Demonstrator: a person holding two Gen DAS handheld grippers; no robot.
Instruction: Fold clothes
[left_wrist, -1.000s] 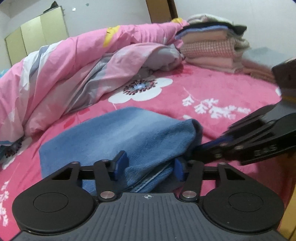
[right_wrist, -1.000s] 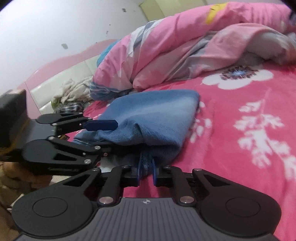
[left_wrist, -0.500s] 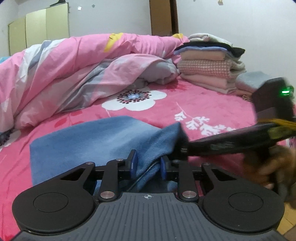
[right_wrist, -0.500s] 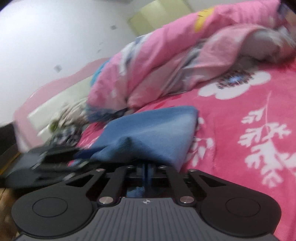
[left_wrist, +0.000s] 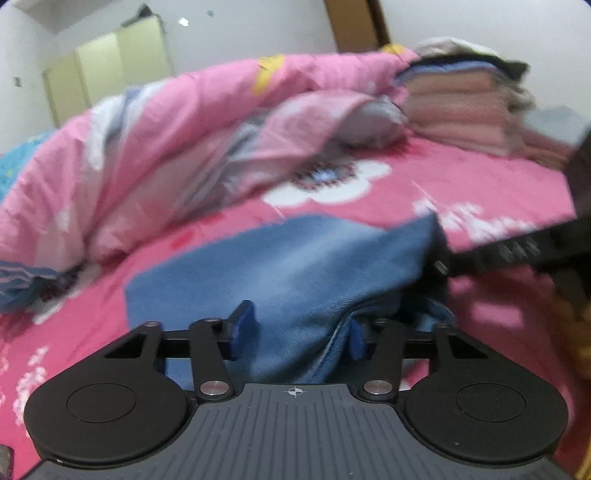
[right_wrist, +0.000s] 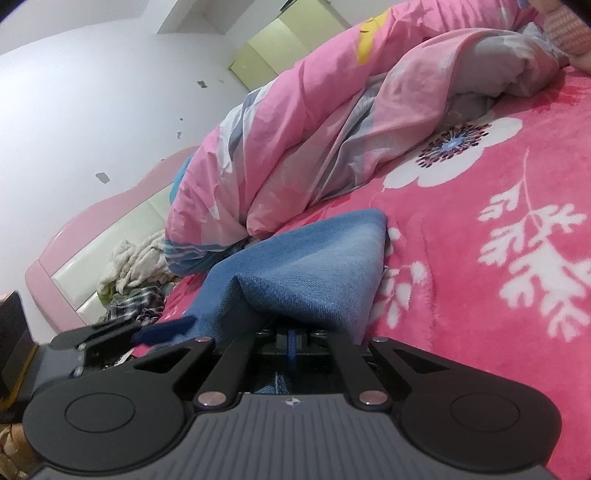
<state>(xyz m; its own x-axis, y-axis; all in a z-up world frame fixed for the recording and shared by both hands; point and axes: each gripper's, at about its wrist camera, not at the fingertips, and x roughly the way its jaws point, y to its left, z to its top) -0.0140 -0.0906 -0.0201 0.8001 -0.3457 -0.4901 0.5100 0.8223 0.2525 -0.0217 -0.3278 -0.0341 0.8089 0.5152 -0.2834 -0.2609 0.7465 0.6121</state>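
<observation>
A blue towel (left_wrist: 295, 266) lies folded on the pink flowered bedsheet (left_wrist: 480, 184). Its near edge is bunched between the blue pads of my left gripper (left_wrist: 299, 332), whose jaws are opening and stand apart around the cloth. My right gripper (right_wrist: 291, 345) is shut on a lifted corner of the towel (right_wrist: 314, 266), so the cloth tents up over its fingers. In the left wrist view the right gripper (left_wrist: 439, 266) reaches in from the right to that corner. In the right wrist view the left gripper (right_wrist: 147, 332) sits low at the left, beside the towel.
A bunched pink quilt (left_wrist: 184, 129) fills the far left of the bed. A stack of folded clothes (left_wrist: 465, 99) stands at the far right. A pink headboard (right_wrist: 92, 236) has a heap of loose clothes (right_wrist: 136, 266) in front of it. A pale wardrobe (left_wrist: 110, 70) stands behind.
My left jaws pinched the towel edge half a second ago and have spread apart again. My right jaws went from slightly apart to shut on the corner, and that hand has rolled.
</observation>
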